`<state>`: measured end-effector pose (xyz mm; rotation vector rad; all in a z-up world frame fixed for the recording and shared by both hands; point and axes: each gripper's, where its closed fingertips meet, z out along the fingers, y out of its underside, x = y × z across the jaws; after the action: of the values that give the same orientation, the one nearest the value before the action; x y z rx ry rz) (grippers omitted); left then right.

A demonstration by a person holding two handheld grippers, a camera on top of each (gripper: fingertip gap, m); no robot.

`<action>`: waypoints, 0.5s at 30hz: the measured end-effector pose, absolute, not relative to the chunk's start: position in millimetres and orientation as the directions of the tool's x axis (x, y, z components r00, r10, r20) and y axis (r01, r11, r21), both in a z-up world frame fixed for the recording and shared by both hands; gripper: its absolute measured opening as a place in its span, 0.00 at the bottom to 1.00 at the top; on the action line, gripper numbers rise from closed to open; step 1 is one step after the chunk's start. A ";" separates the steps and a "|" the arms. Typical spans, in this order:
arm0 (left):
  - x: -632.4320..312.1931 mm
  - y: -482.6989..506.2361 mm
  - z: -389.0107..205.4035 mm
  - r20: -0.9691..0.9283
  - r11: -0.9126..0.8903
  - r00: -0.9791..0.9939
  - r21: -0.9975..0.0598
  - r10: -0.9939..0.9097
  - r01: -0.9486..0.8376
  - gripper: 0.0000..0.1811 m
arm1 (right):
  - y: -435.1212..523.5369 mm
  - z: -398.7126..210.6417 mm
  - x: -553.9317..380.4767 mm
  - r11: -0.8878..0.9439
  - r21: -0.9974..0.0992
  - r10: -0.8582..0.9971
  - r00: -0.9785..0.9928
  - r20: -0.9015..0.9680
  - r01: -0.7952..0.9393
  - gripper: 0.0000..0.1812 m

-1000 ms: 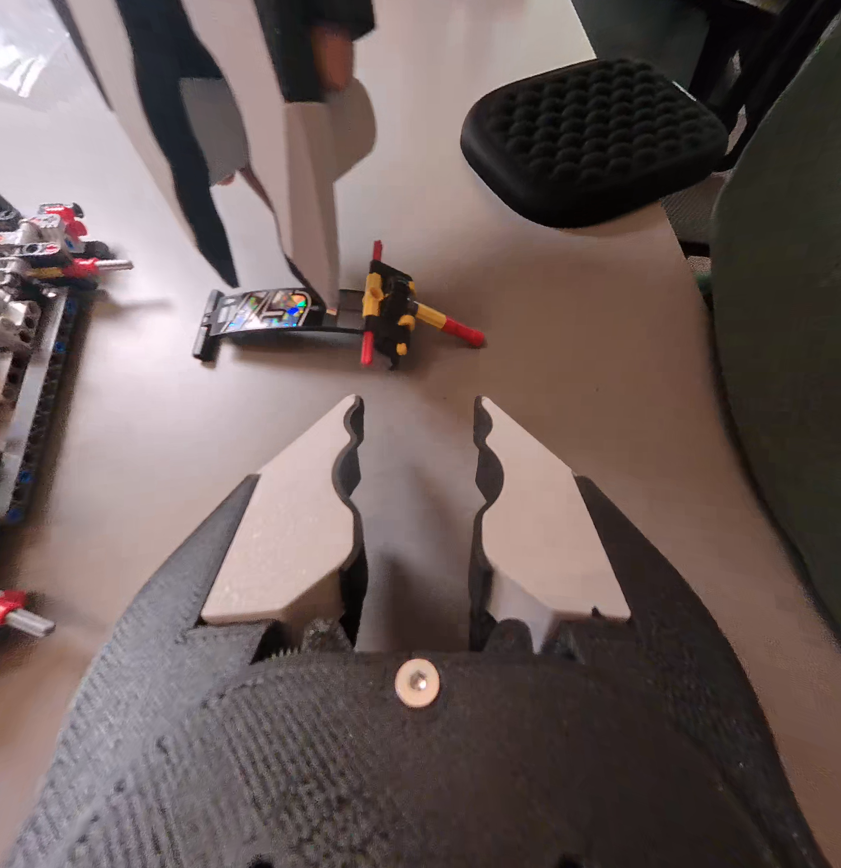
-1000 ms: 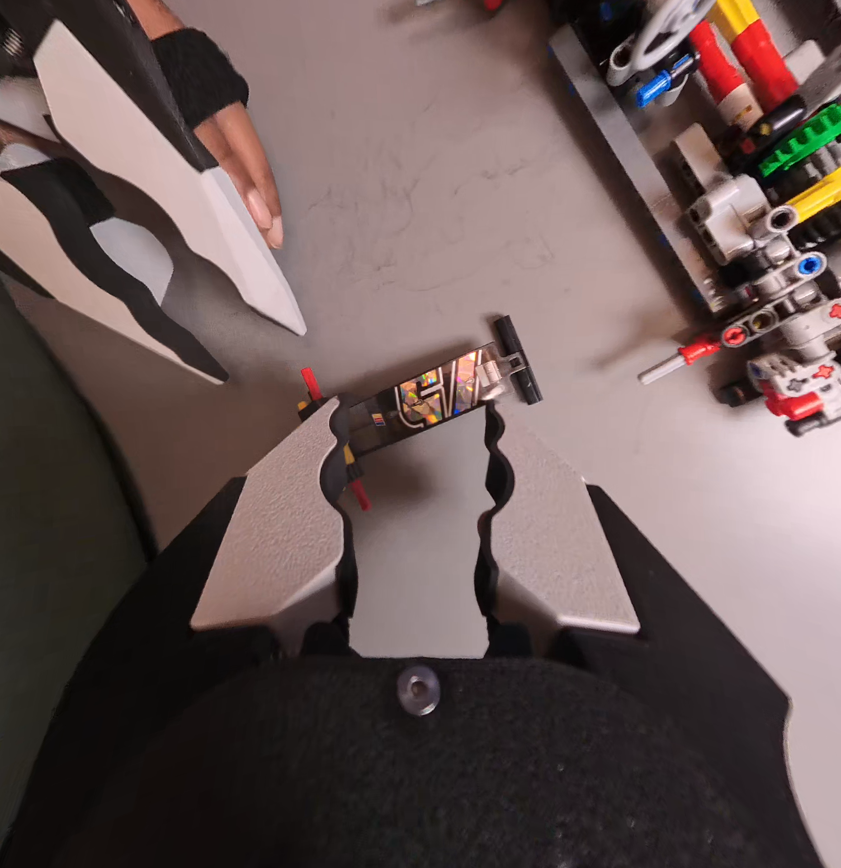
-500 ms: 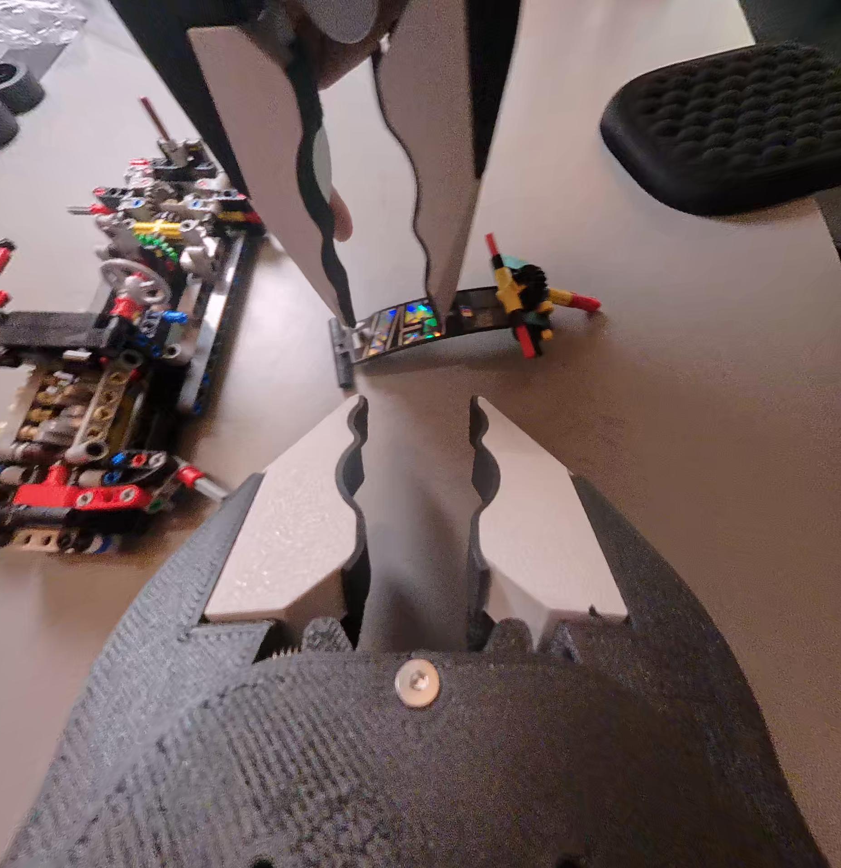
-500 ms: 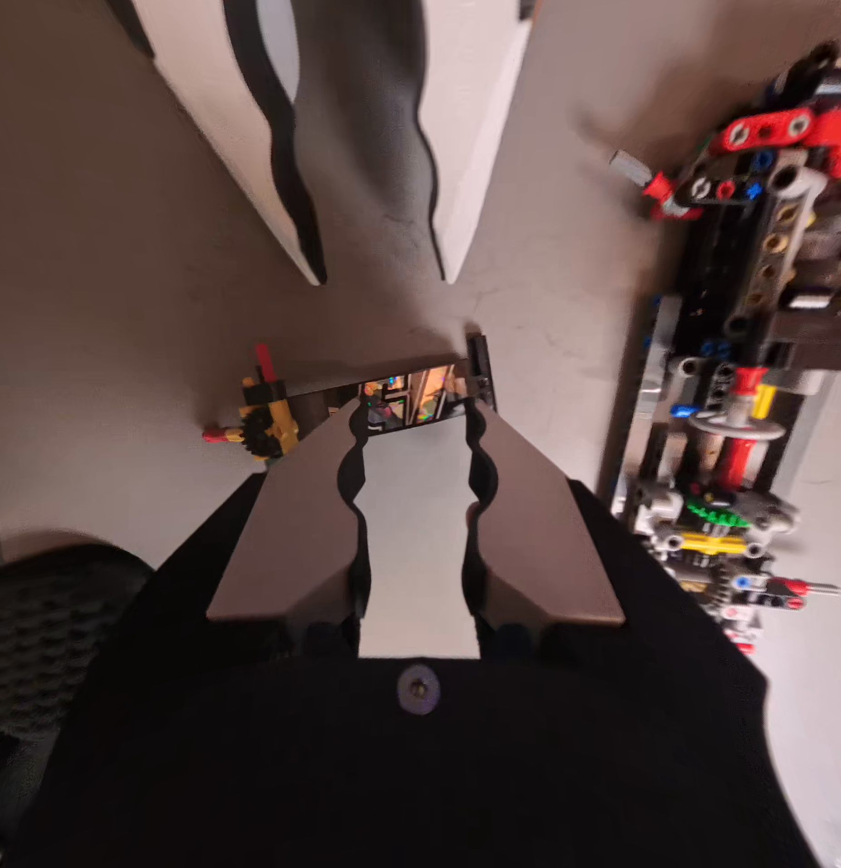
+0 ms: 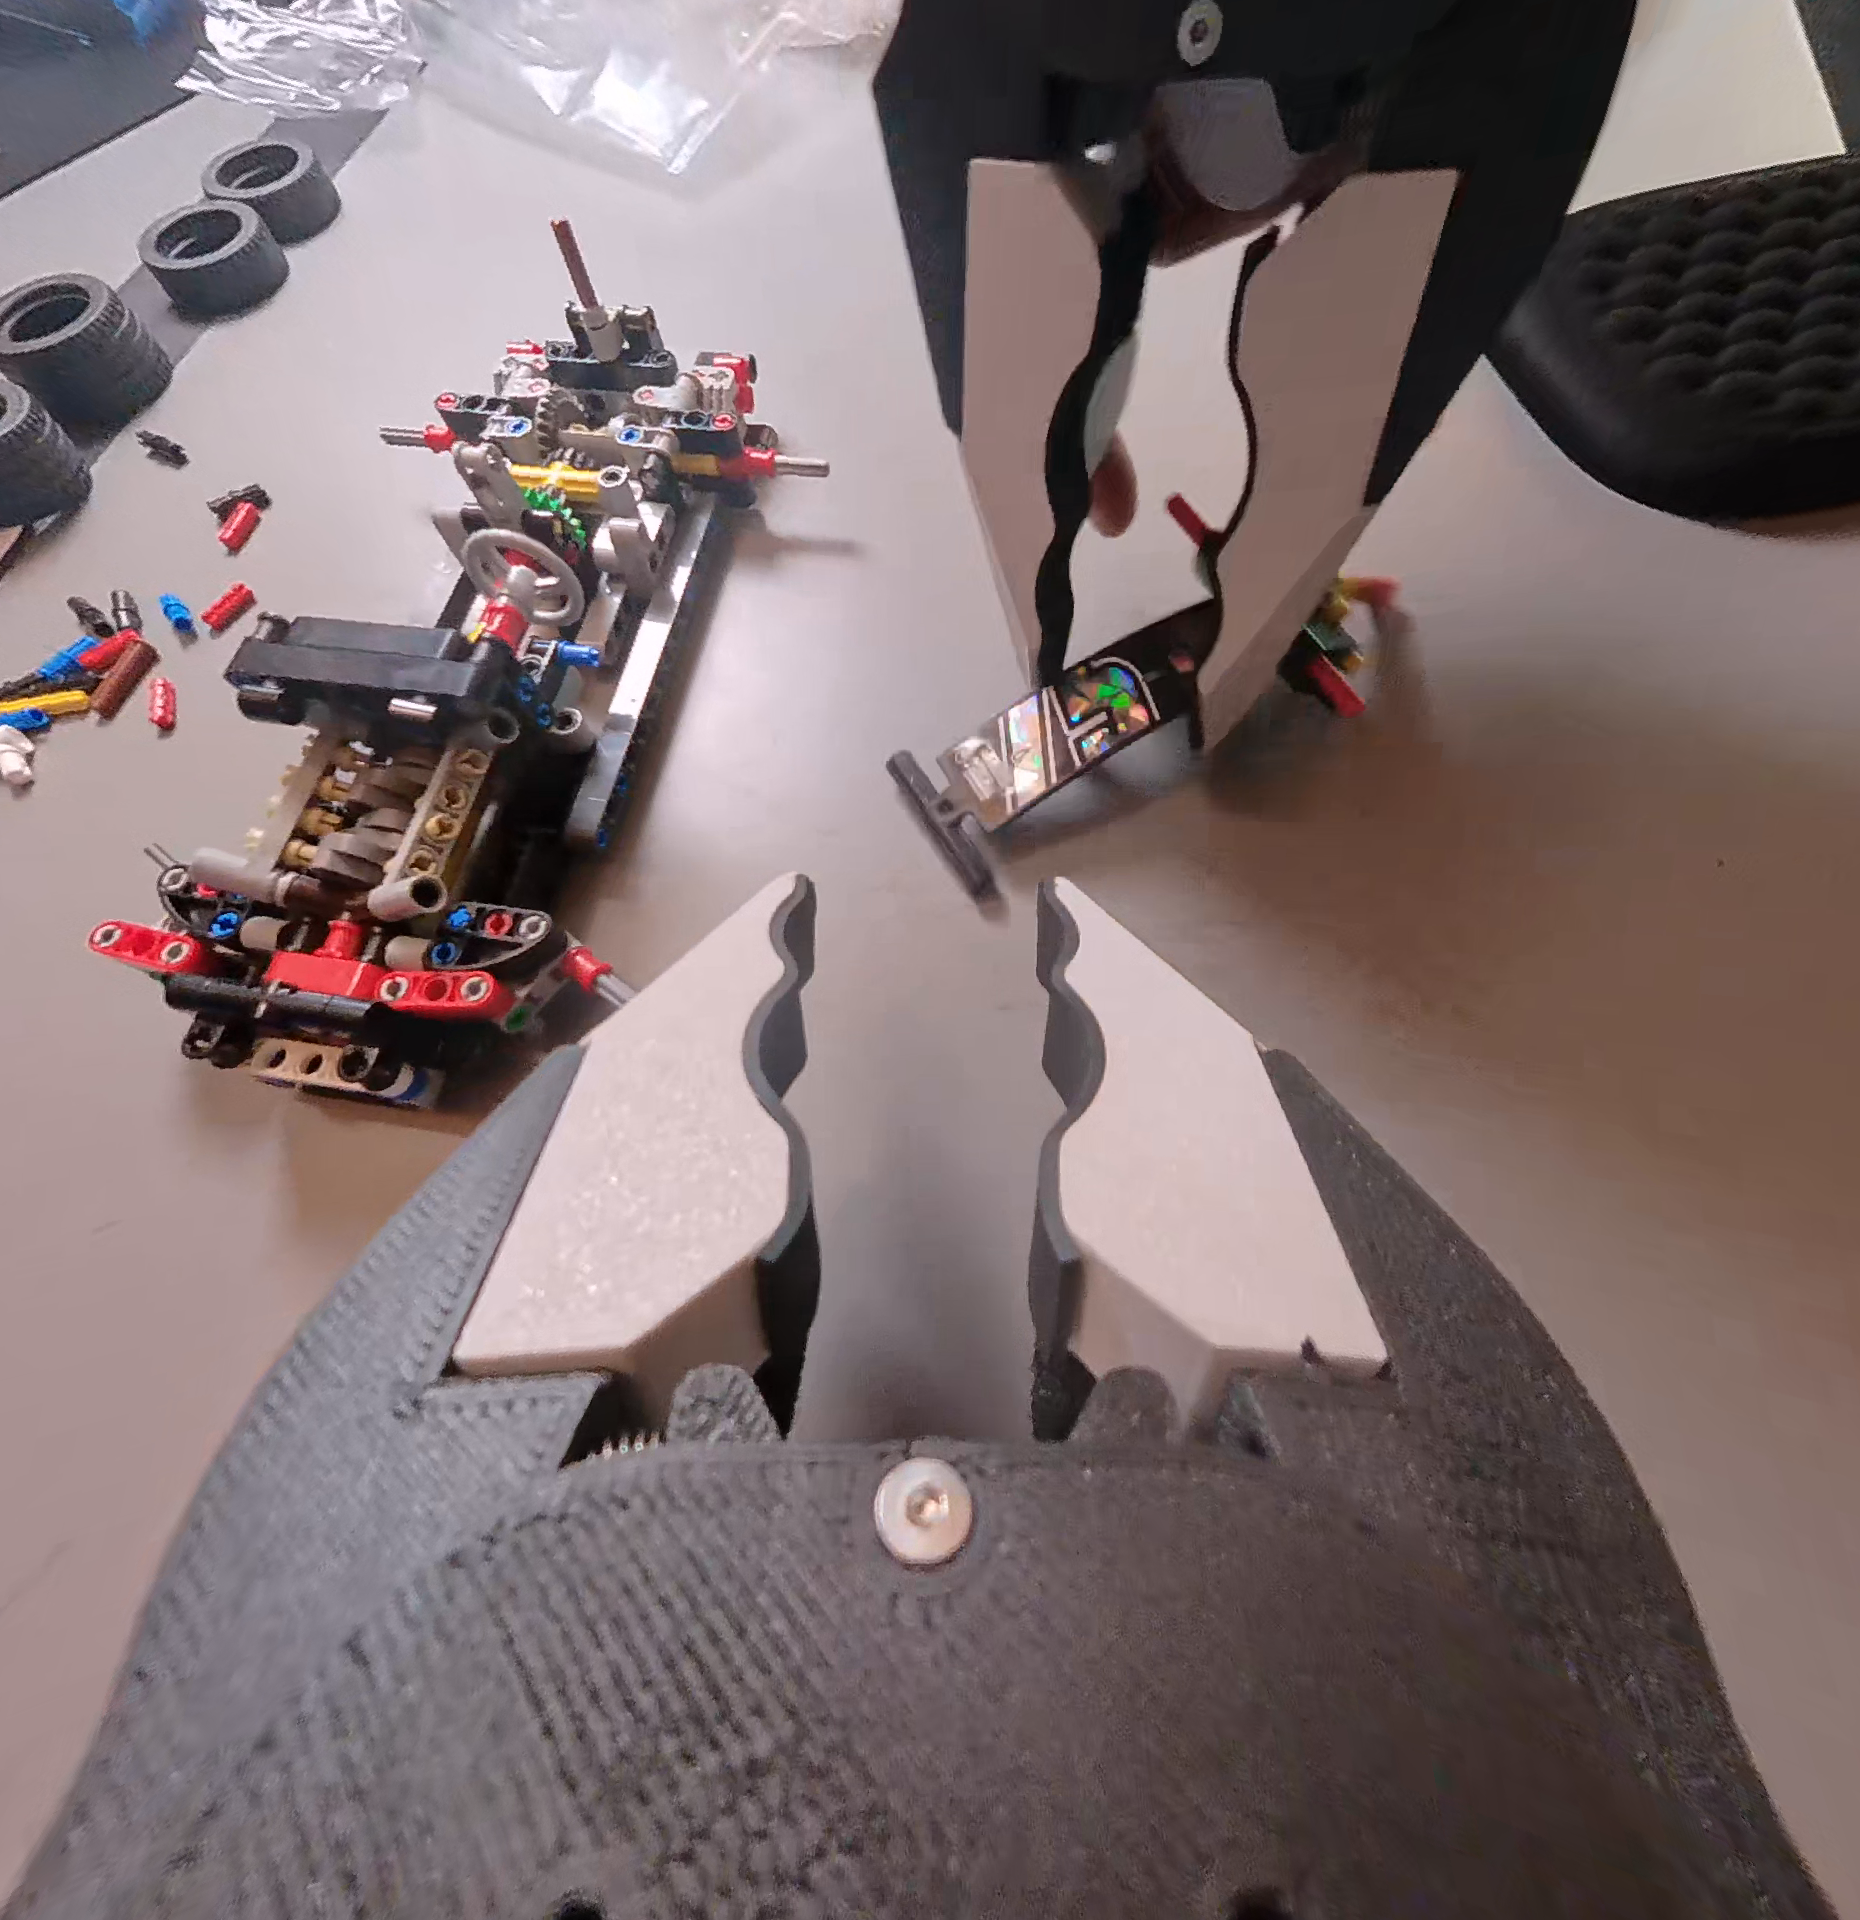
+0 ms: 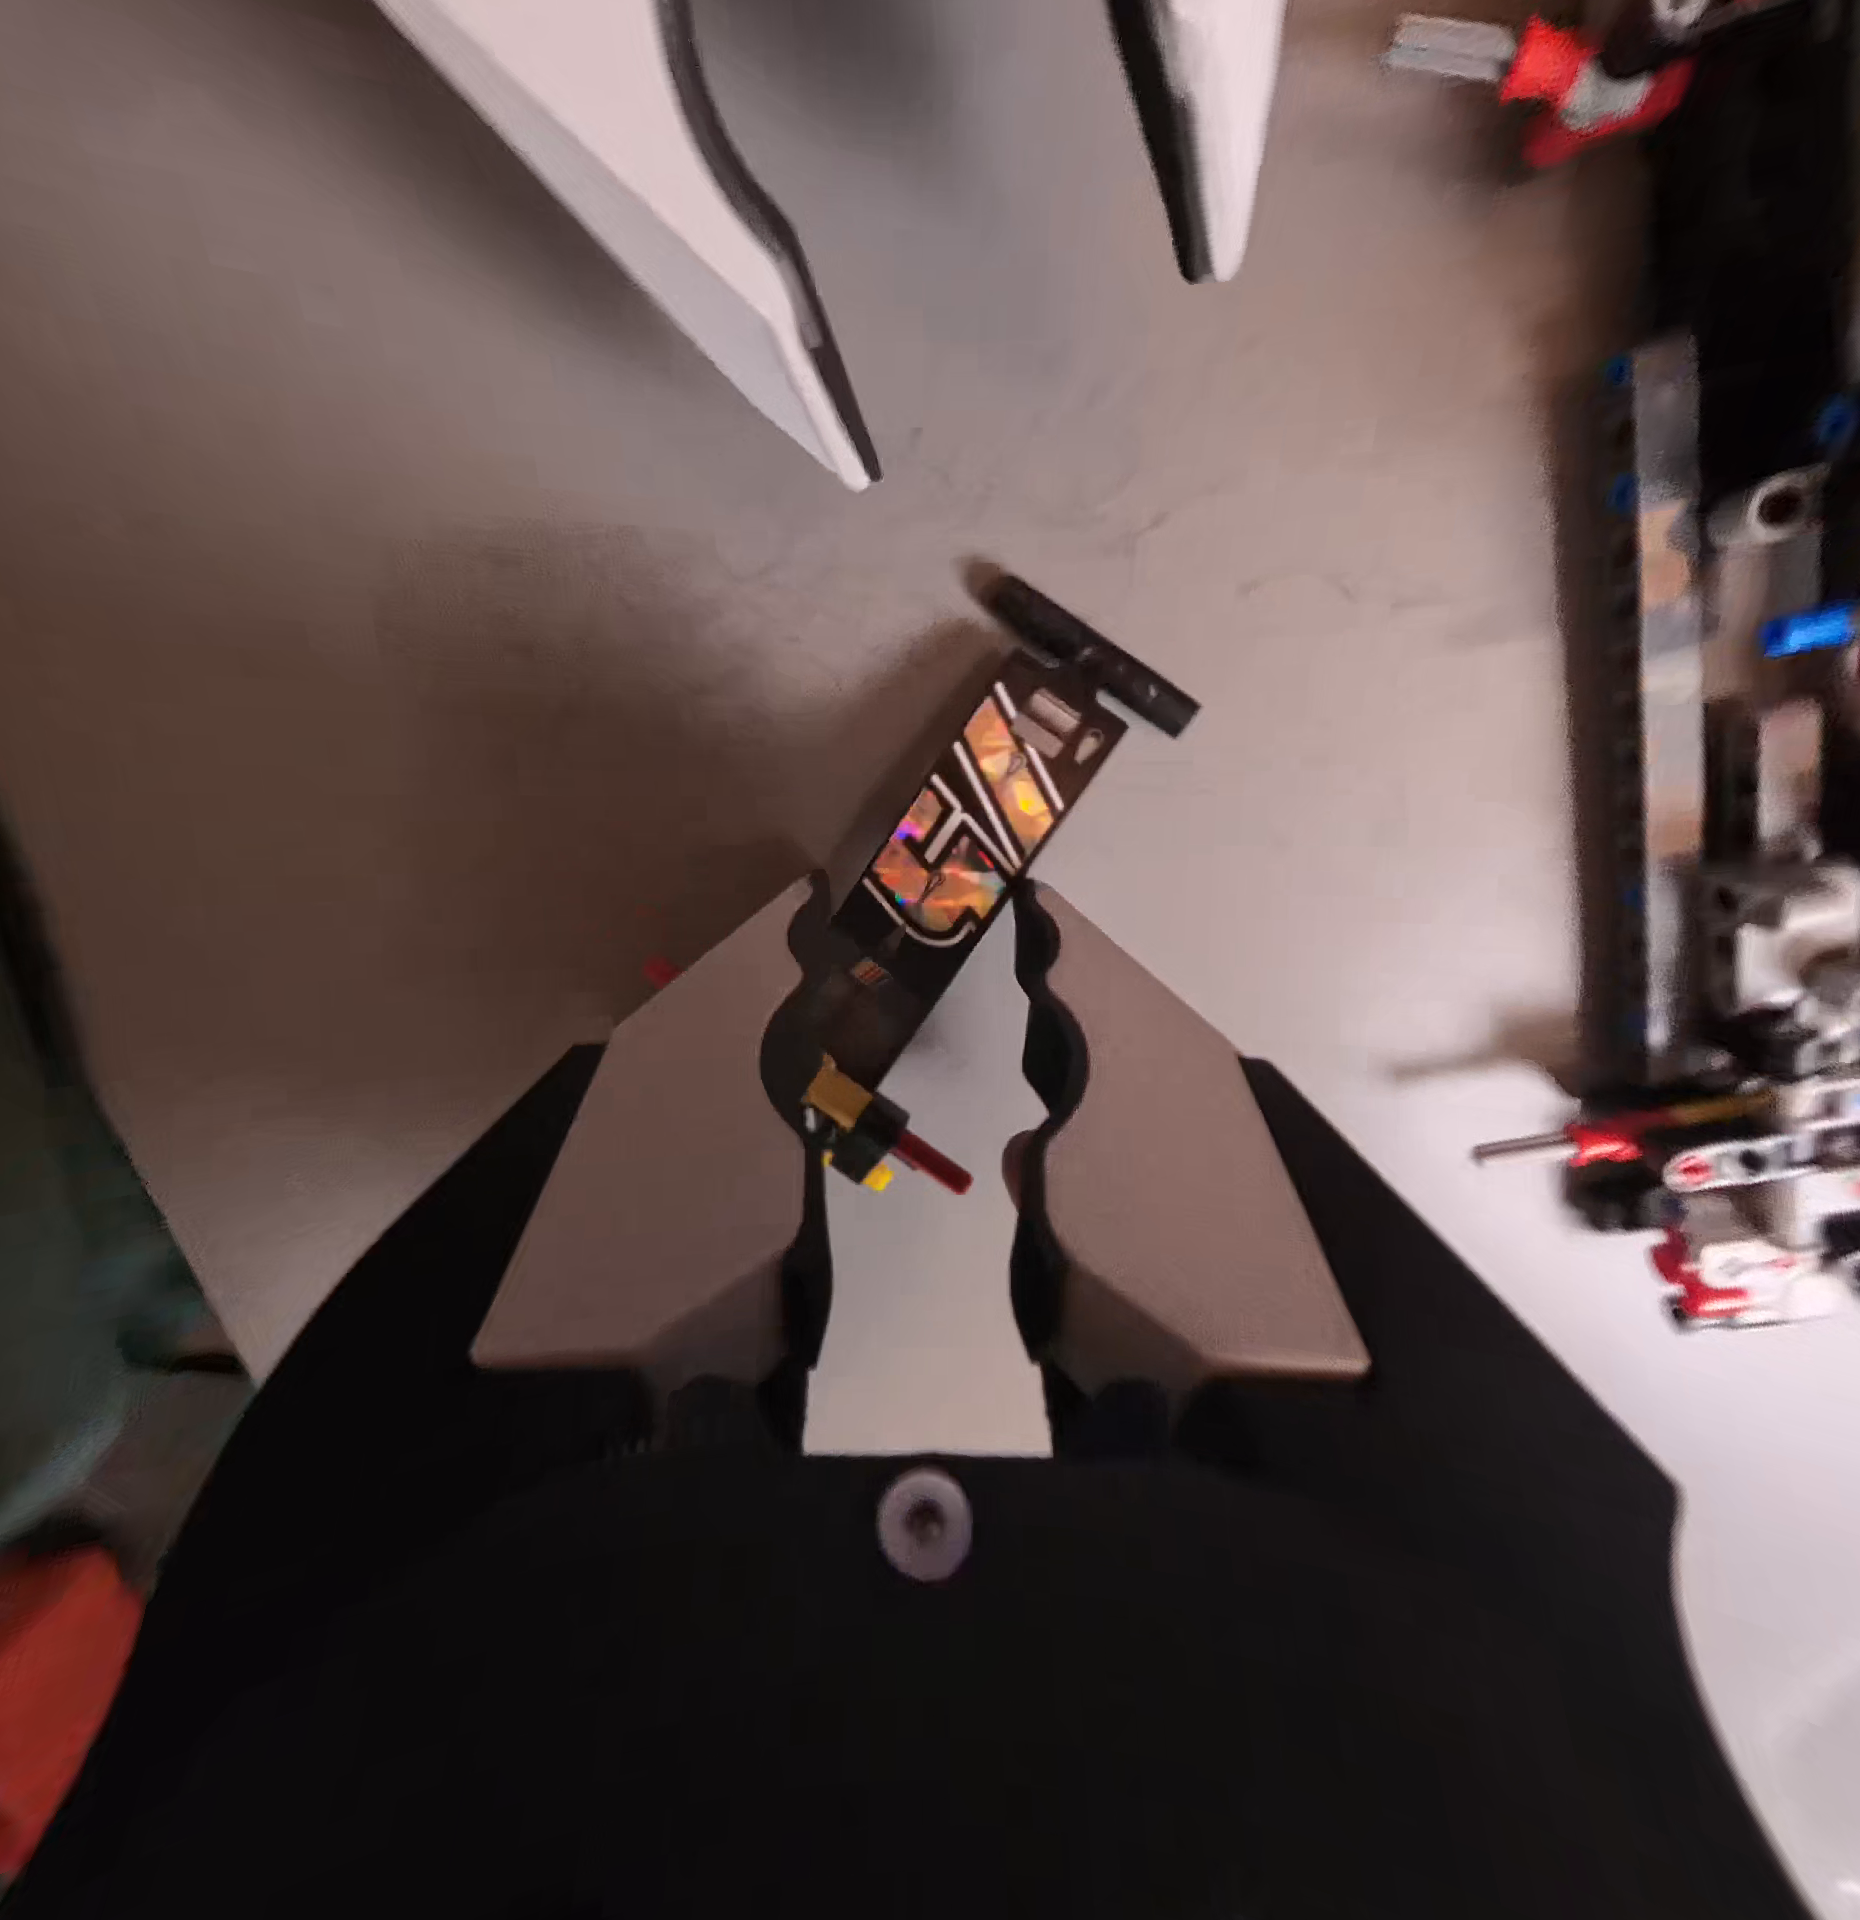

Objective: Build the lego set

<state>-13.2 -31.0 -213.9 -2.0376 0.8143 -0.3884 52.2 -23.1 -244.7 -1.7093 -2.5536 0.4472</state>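
Lego-wise, this build looks maybe half done, judging by what's on the table. The long multicoloured Technic car chassis [image 5: 458,717] with its grey steering wheel, gears and red front beams lies on the beige tabletop [image 5: 1528,1039], left of both grippers, with no wheels and no bodywork on it. Four black rubber tyres [image 5: 136,301] sit loose at the far left, and a scatter of small red, blue and black connector pins [image 5: 105,655] lies near them, next to crumpled clear plastic bags [image 5: 552,62].

The piece in play is the black panel with the shiny holographic sticker [image 6: 967,821], with a little yellow-black-red axle cluster on one end. The right gripper [image 6: 915,894] has its grey fingers around the panel's sides; the panel is tilted, one end off the table, so it seems gripped. The left gripper [image 5: 921,894] hovers just short of the panel's crossbar end, jaws apart and empty.

Left to do, as a guess: mount this panel, add more body pieces, and fit the tyres.
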 end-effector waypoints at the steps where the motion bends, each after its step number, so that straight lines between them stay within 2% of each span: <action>1: -11.2 -32.1 -214.1 -0.029 -0.395 0.731 -0.827 -0.682 -0.401 0.23 | -20.1 -244.8 55.0 0.444 -0.231 0.874 -0.476 -0.102 0.866 0.17; 5: -3.8 -35.3 -219.6 0.001 -0.403 0.711 -0.824 -0.703 -0.398 0.25 | -7.4 -243.9 69.0 0.761 -0.095 0.643 -0.765 -0.022 0.642 0.16; 9: 0.1 -37.0 -227.0 0.010 -0.416 0.704 -0.812 -0.710 -0.408 0.25 | 3.3 -244.2 69.3 0.836 -0.002 0.548 -0.835 0.045 0.549 0.16; 11: 1.4 -37.4 -227.6 0.007 -0.416 0.703 -0.811 -0.711 -0.412 0.25 | 4.4 -244.0 67.7 0.824 -0.026 0.566 -0.820 0.080 0.566 0.19; 15: 3.4 -37.6 -226.2 0.009 -0.409 0.700 -0.818 -0.714 -0.406 0.25 | 3.8 -234.6 74.0 0.752 -0.145 0.658 -0.747 0.098 0.643 0.30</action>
<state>3.4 -37.6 -226.2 -2.0506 0.8552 -0.4557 74.0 3.8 -234.6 -1.0475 -2.8049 0.1534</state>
